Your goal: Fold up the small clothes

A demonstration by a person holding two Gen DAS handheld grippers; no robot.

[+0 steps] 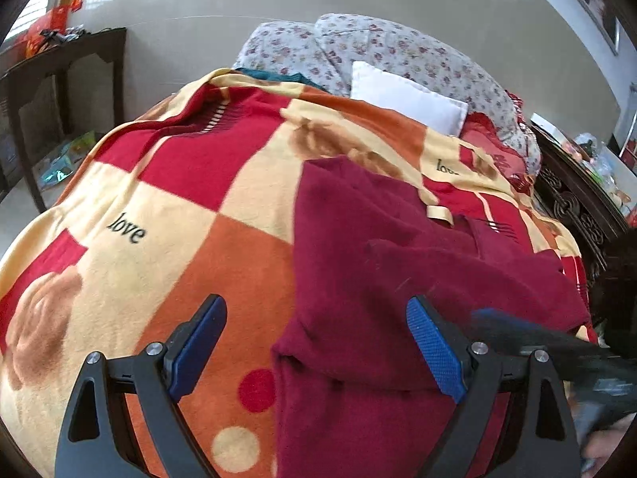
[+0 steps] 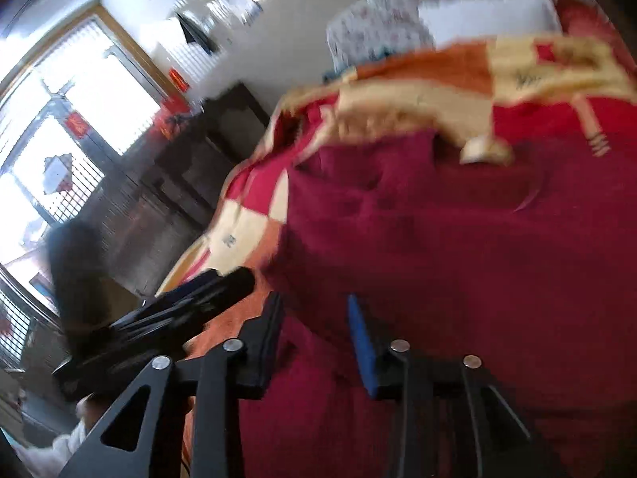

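A dark red garment lies partly folded on a checked red, orange and cream blanket that covers a bed. My left gripper is open wide, hovering over the garment's left edge with nothing between its blue pads. The right gripper shows as a dark blur at the lower right of the left wrist view. In the blurred right wrist view, my right gripper has its jaws apart above the red garment, and no cloth is pinched between them. The left gripper sits just to its left.
Floral pillows and a white pillow lie at the head of the bed. A dark carved headboard borders the right side. A dark wooden table stands left of the bed, near a bright window.
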